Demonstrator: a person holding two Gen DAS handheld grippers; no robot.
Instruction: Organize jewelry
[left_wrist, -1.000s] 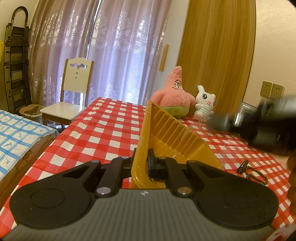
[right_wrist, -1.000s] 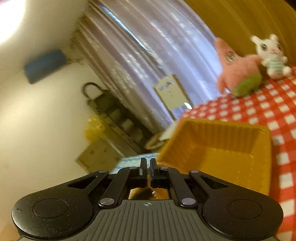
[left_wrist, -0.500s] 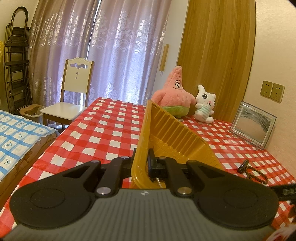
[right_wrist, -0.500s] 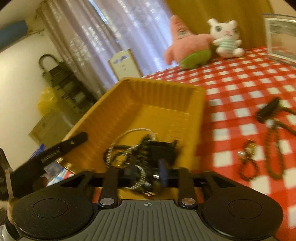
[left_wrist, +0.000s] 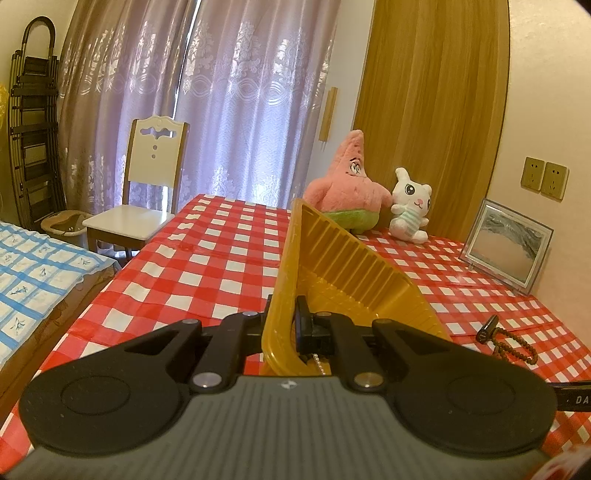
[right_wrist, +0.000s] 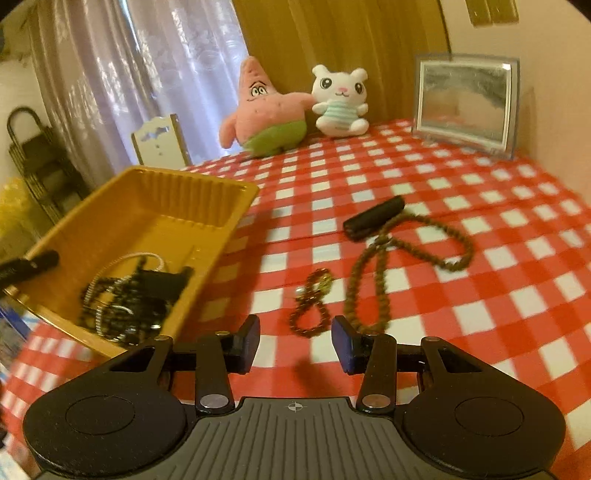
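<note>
Jewelry is split in two lots: a tangled pile (right_wrist: 125, 295) of dark beads, a black piece and a silvery chain lies in the near end of the yellow plastic tray (right_wrist: 177, 206), and two pieces lie on the red-and-white checked tabletop (right_wrist: 480, 295) to the tray's right. Small brown bead bracelet (right_wrist: 310, 306) with a gold charm lies twisted in a figure-eight, just beyond the right gripper (right_wrist: 295, 345). Long brown bead necklace (right_wrist: 399, 273) with a black cylinder pendant (right_wrist: 373, 218) lies just right of the bracelet, loops spread, pendant end pointing toward the tray.

Right gripper fingers are spread wide apart, nothing between them, hovering low over the tabletop with the bracelet ahead in the gap. Blue pads face inward.

Left gripper (left_wrist: 282, 325) is clamped on the tray's rim at its near left corner; one finger outside the wall, one inside. Tray is tilted, the held side raised off the tabletop. A bit of pearl-like chain (left_wrist: 319, 363) shows inside the tray just by the inner finger. Left finger tip also visible in the right wrist view at the tray's left edge (right_wrist: 26, 267).

Background at the tabletop's far edge: pink starfish plush (right_wrist: 266, 110), white bunny plush (right_wrist: 340, 99) touching it, framed picture (right_wrist: 465, 99) leaning against the wall. White chair (left_wrist: 147, 192) and a bed with blue checked cover (left_wrist: 33, 266) off to the left, lilac curtains (left_wrist: 221, 92) behind.
</note>
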